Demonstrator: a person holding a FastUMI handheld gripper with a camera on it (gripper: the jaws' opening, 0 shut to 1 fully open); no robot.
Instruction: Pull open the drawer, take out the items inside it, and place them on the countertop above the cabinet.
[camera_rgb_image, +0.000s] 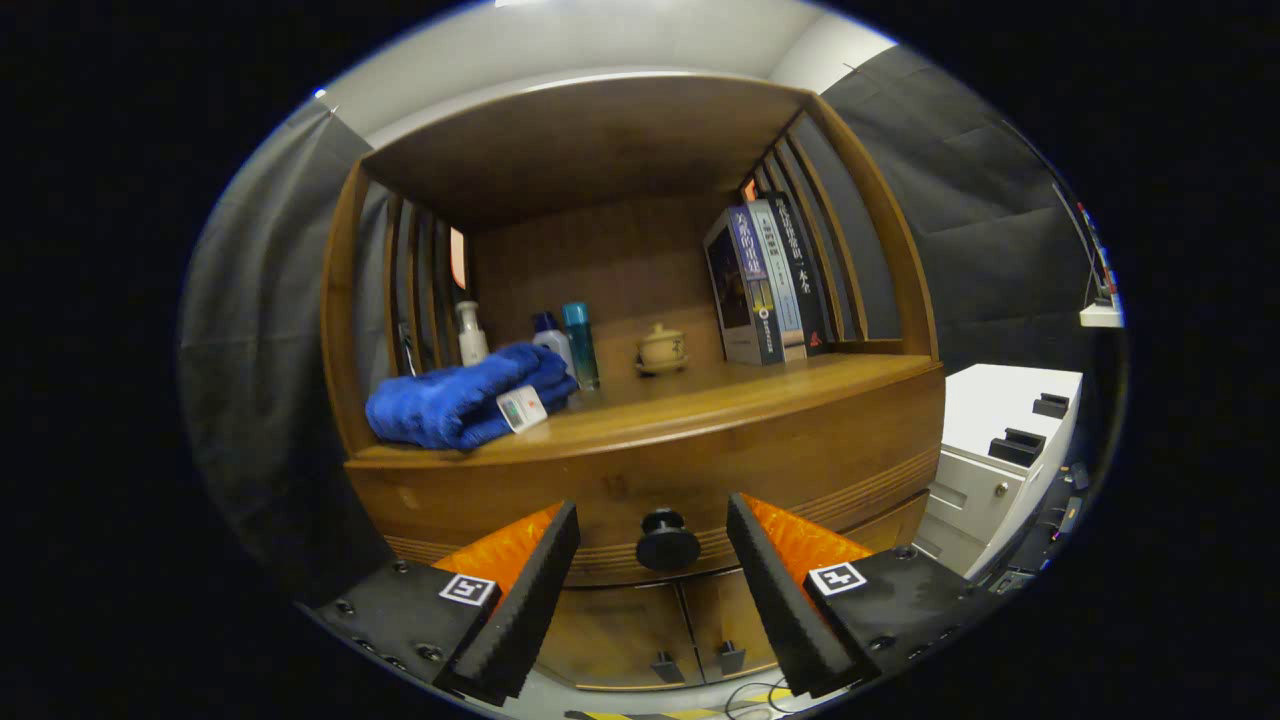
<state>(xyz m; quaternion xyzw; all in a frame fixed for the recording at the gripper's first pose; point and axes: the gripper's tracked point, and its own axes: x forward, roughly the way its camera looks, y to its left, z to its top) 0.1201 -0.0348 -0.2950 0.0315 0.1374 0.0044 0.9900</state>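
Drawer (700, 480) shut, its knob (667, 541) between the open tool's (653, 545) fingers, untouched

The gripper (652, 560) is spread wide, its fingers flanking the round black knob (667, 541) of the closed wooden drawer (650, 470) without touching it. On the wooden countertop (700, 400) above, at ten o'clock from the knob, lies a folded blue towel (462, 398).

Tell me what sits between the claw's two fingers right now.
In the gripper view, the drawer's round black knob sits in the gap of the open claw, with clear space on either side; neither finger touches it.
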